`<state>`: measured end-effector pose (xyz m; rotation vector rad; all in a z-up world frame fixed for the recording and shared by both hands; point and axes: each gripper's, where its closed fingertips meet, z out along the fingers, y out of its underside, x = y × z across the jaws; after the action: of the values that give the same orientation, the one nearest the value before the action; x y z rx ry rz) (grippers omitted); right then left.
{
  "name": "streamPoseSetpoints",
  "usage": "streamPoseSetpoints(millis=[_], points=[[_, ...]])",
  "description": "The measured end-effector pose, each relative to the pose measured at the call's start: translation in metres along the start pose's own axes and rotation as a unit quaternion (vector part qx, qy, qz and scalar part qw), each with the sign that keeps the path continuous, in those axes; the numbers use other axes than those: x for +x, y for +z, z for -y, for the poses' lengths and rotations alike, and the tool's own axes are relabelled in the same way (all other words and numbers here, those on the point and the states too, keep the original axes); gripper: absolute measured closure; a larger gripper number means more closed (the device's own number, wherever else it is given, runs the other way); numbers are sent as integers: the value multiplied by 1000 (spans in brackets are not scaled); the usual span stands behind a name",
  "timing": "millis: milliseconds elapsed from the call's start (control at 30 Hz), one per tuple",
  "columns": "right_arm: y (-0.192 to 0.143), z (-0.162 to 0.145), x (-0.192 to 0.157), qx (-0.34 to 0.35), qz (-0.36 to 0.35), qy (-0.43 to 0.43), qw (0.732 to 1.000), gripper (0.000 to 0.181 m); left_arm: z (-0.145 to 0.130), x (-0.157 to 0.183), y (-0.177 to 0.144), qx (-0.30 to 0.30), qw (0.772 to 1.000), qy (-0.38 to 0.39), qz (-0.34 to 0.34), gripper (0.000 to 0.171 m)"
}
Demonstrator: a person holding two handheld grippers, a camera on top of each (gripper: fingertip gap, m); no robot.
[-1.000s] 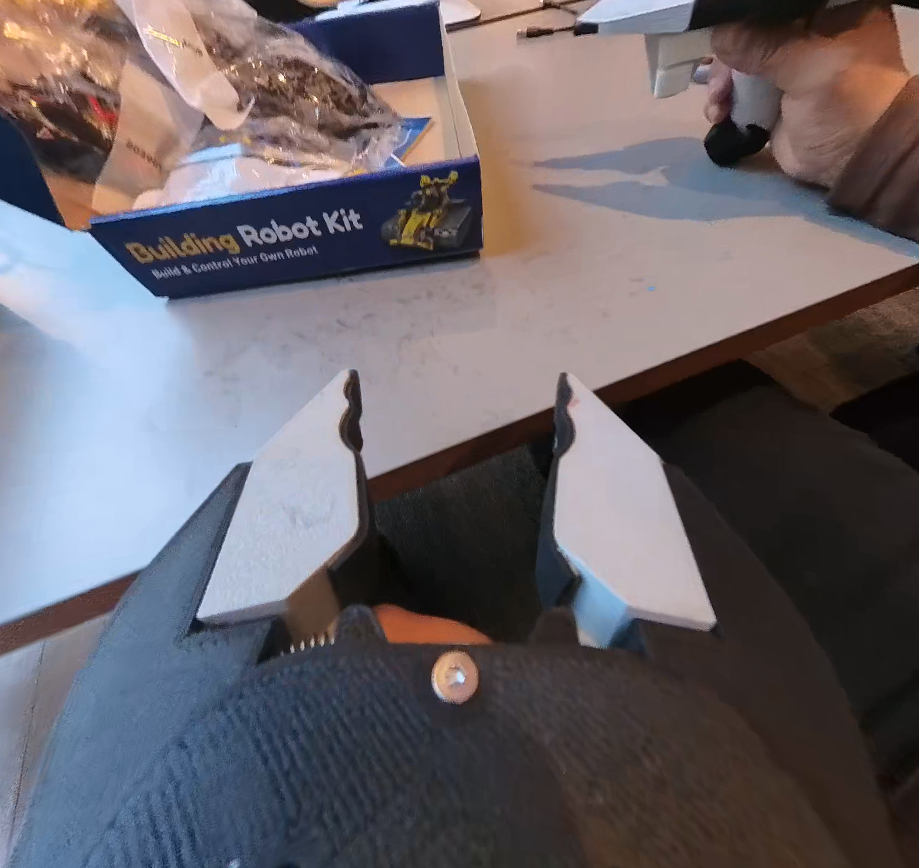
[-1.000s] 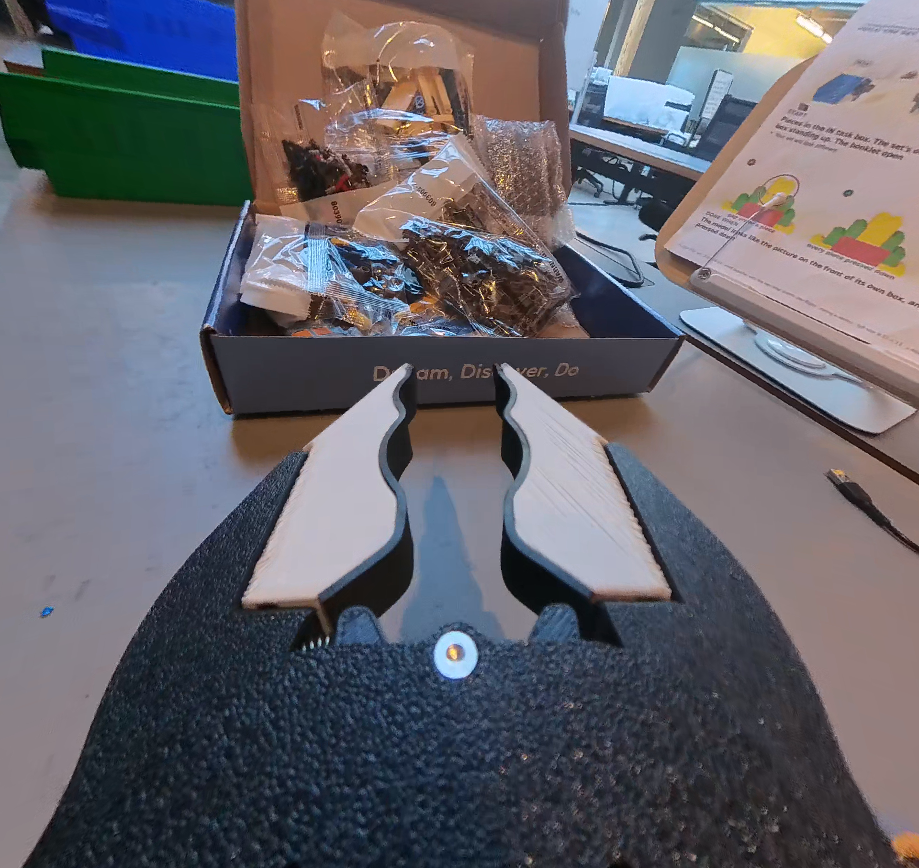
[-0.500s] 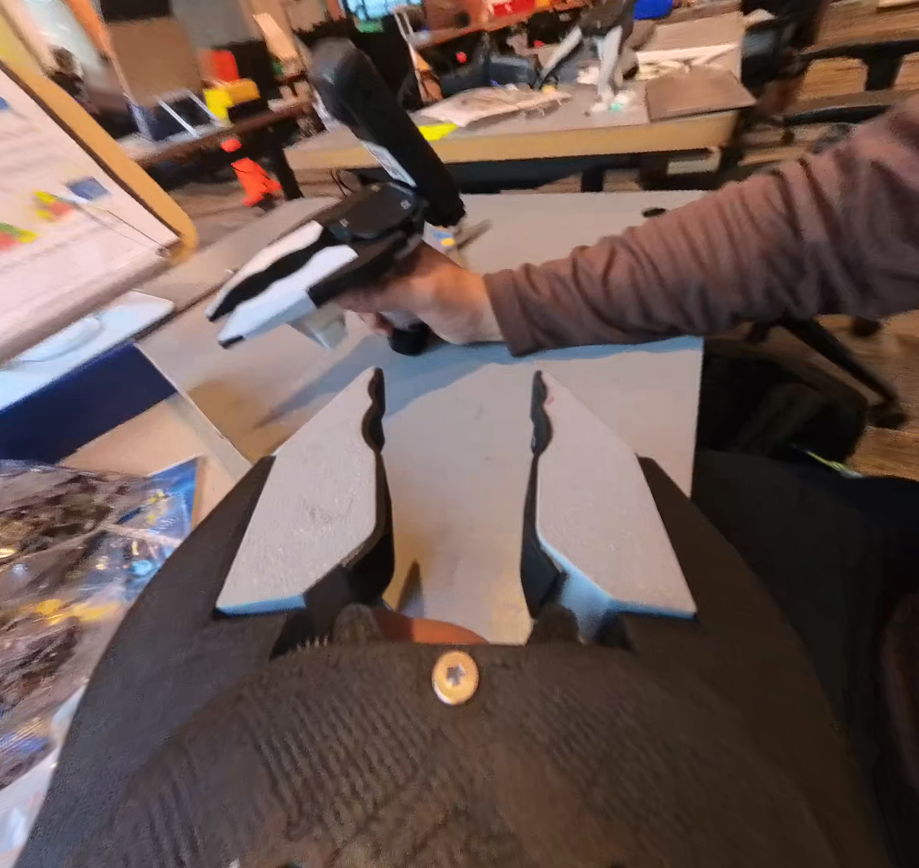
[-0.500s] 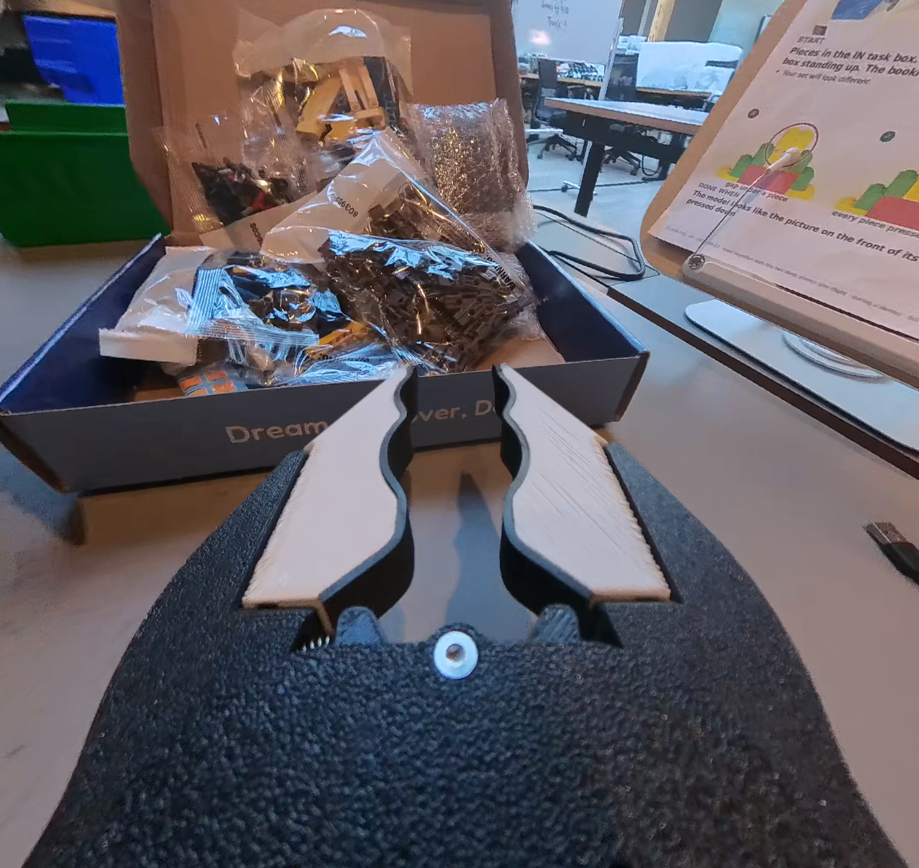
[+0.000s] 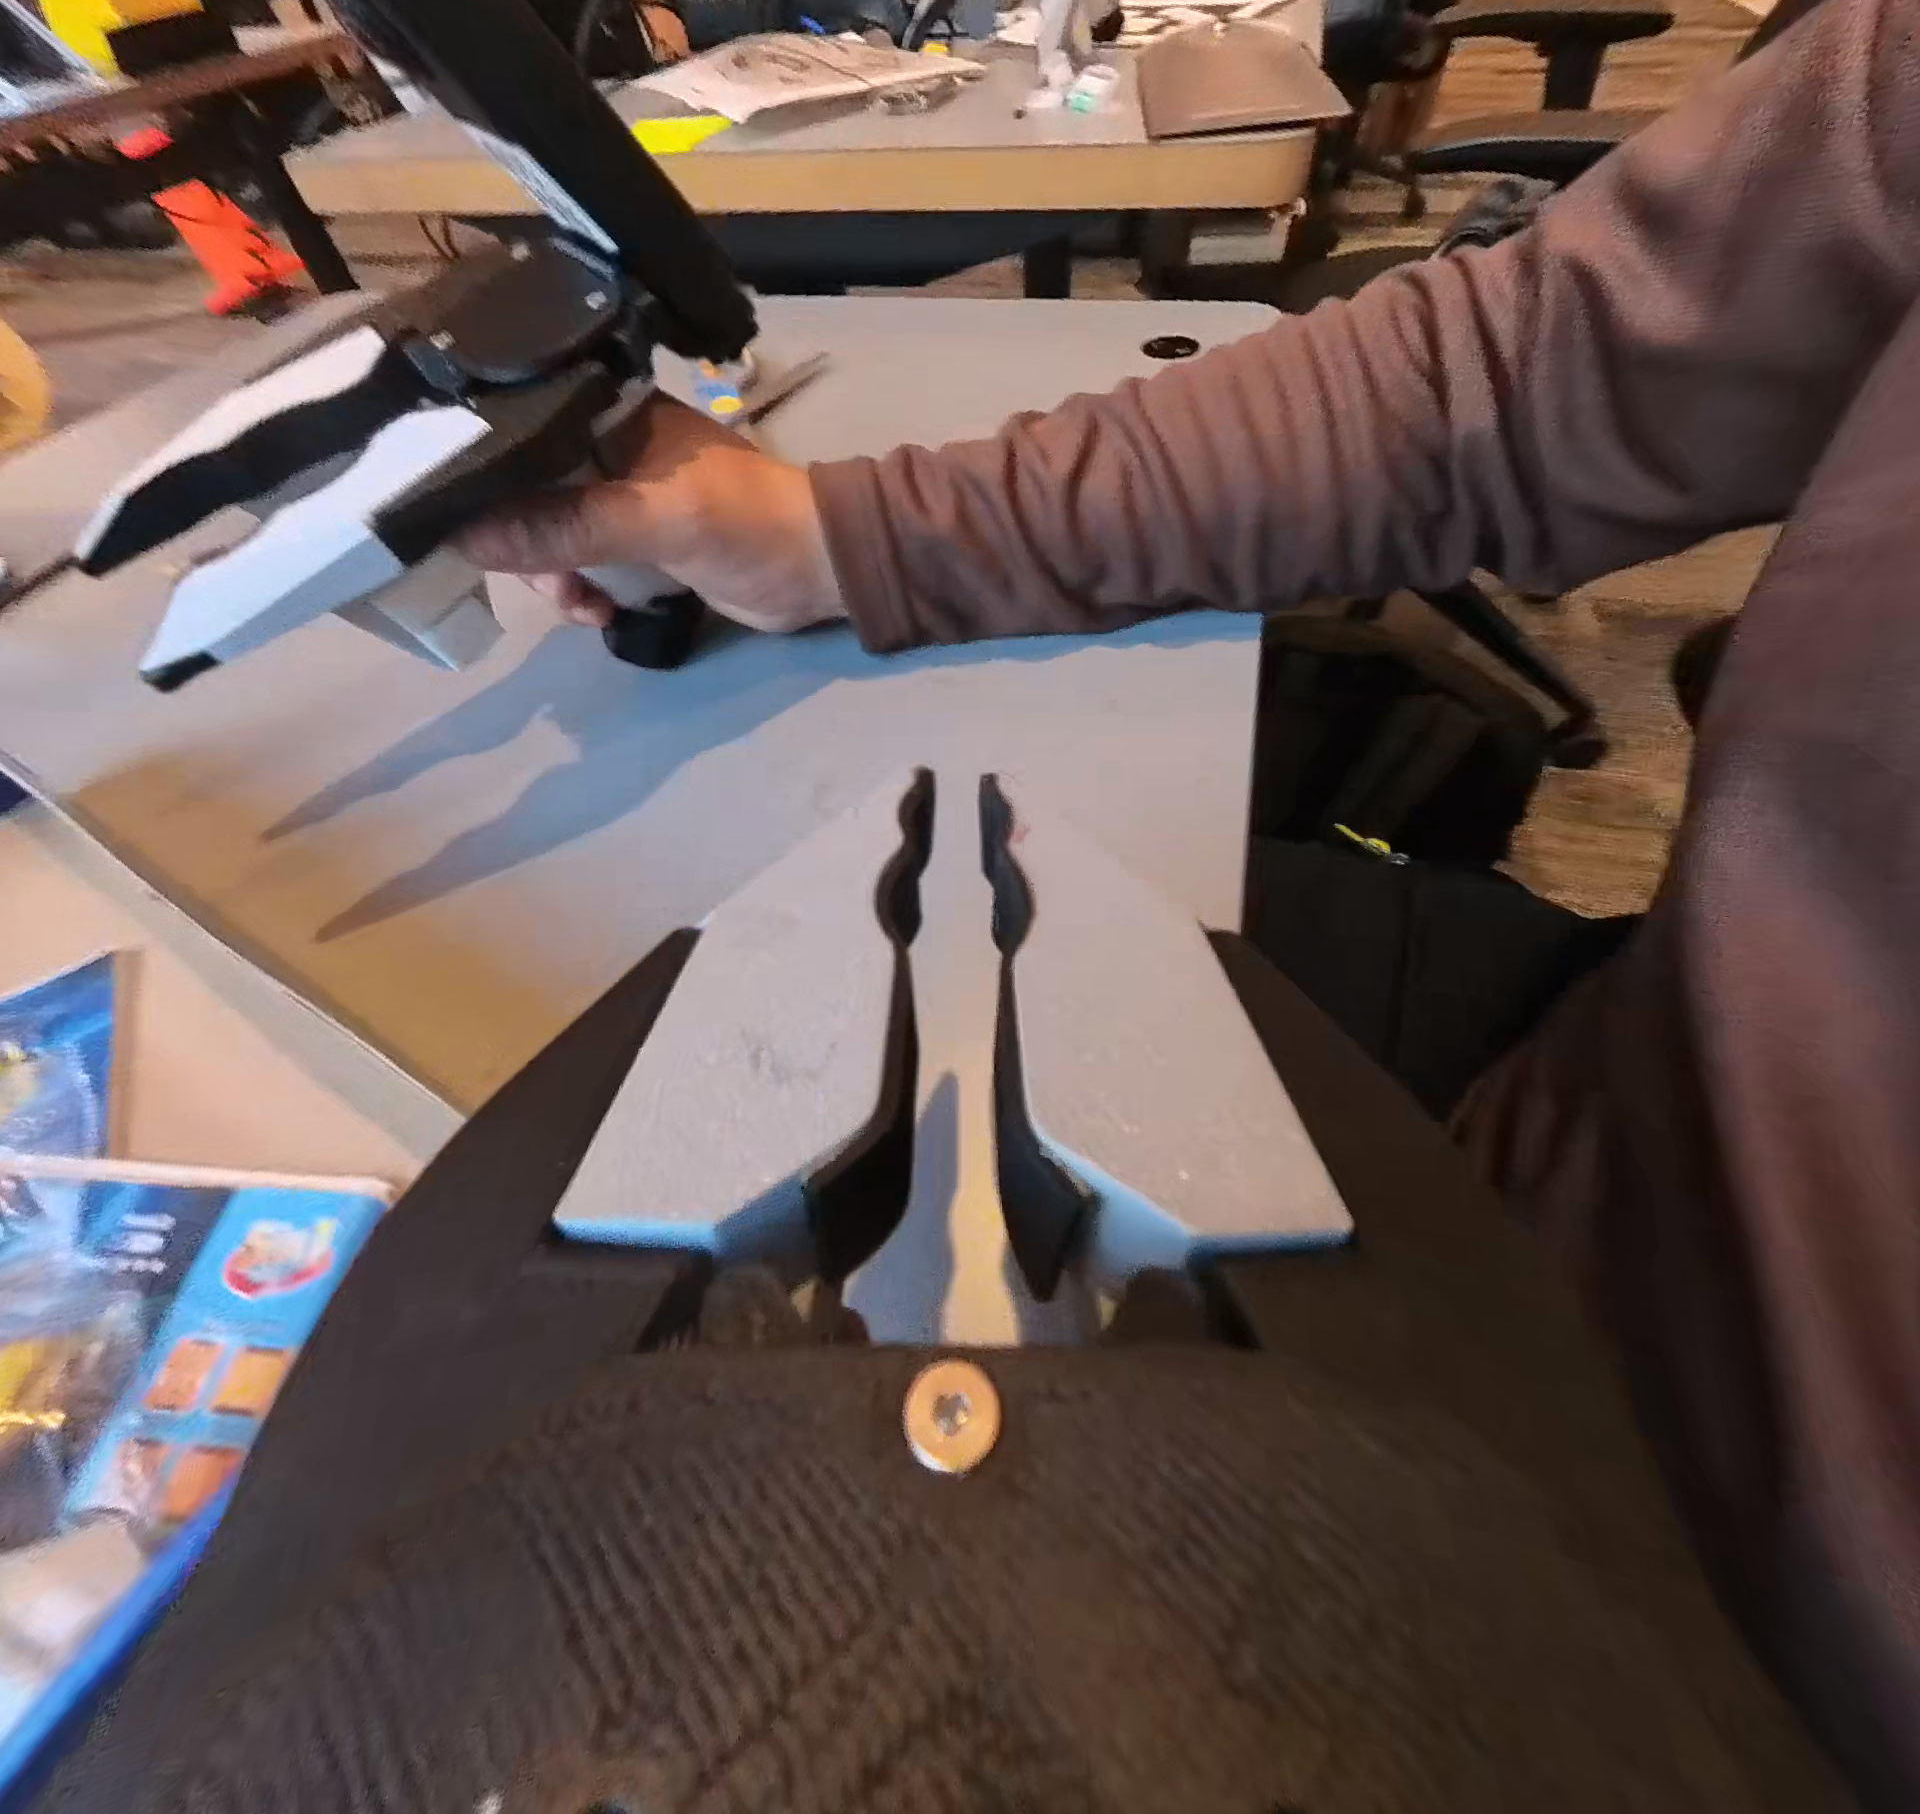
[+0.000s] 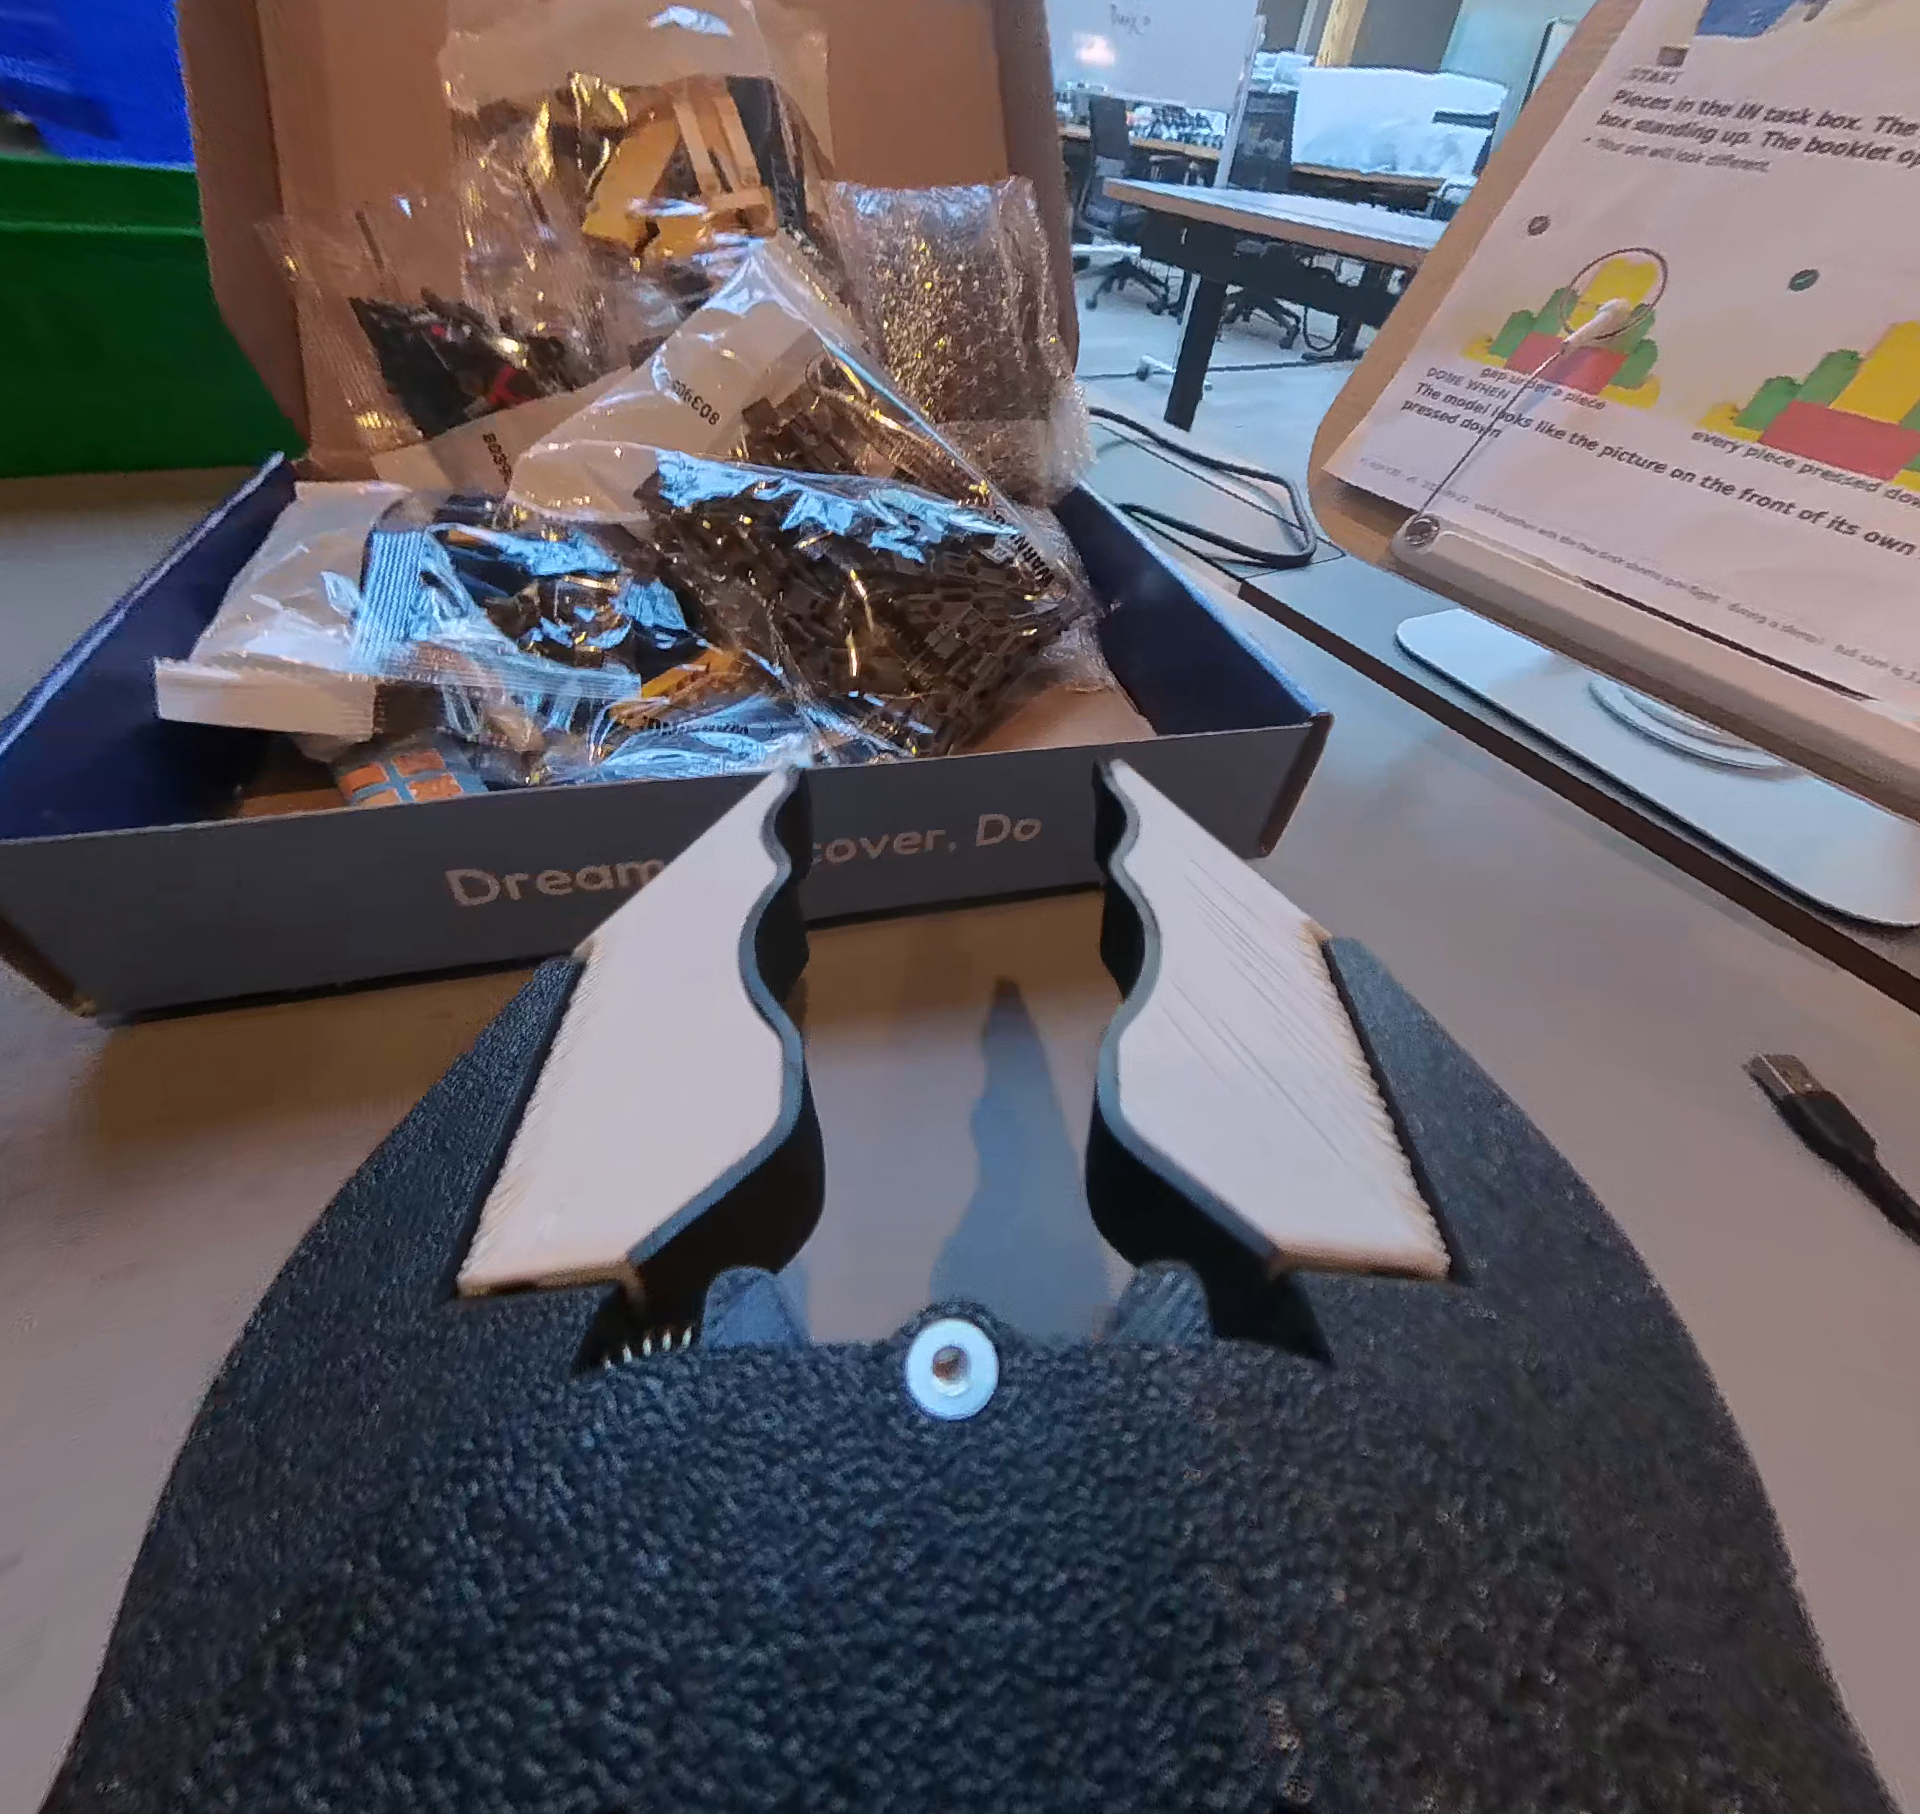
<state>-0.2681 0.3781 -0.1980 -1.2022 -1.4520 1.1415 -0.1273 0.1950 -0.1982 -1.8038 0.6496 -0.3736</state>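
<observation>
An open blue cardboard box (image 6: 312, 891) sits on the grey table (image 6: 1455, 1037). It holds several clear plastic bags of small dark and yellow parts (image 6: 831, 601). My right gripper (image 6: 948, 777) is open and empty, low over the table, with its tips just short of the box's front wall. It also shows in the left wrist view (image 5: 135, 611), held in a hand (image 5: 675, 528). My left gripper (image 5: 951, 782) is empty, its jaws drawn almost together over the bare table (image 5: 727, 829). A corner of the box with a blue printed booklet (image 5: 156, 1349) lies at its lower left.
A tilted stand with a printed sheet (image 6: 1662, 362) is to the right of the box. A black cable end (image 6: 1829, 1130) lies on the table. A green bin (image 6: 104, 330) is at the far left. The table edge and a dark chair (image 5: 1403, 881) are to the right of my left gripper.
My left gripper swung right, away from the box, and its jaws closed almost fully. My right gripper moved closer to the box front and its jaws opened wider.
</observation>
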Motion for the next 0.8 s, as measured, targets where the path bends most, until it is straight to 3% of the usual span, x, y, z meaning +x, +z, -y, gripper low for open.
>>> streamPoseSetpoints(millis=[100, 200, 433, 567, 700, 800], points=[[-2, -7, -5, -23, 1, -14, 1000, 126, -20, 11, -8, -18, 1000, -20, 14, 162], [-3, -10, -5, -34, 0, -16, 999, 125, -42, 12, -21, -57, 997, -22, 56, 140], [-11, -8, 7, -20, -27, 9, 999, 125, -57, -39, -85, -129, 965, -47, 223, 131], [-15, -8, 7, -19, -28, 10, 999, 125, -48, -83, -129, -138, 941, -59, 302, 130], [-12, -11, 6, -29, -16, 16, 999, 125, -21, -128, -159, -116, 929, -102, 337, 122], [-10, -12, 5, -33, -5, 19, 999, 126, -11, -171, -179, -177, 907, -65, 376, 115]])
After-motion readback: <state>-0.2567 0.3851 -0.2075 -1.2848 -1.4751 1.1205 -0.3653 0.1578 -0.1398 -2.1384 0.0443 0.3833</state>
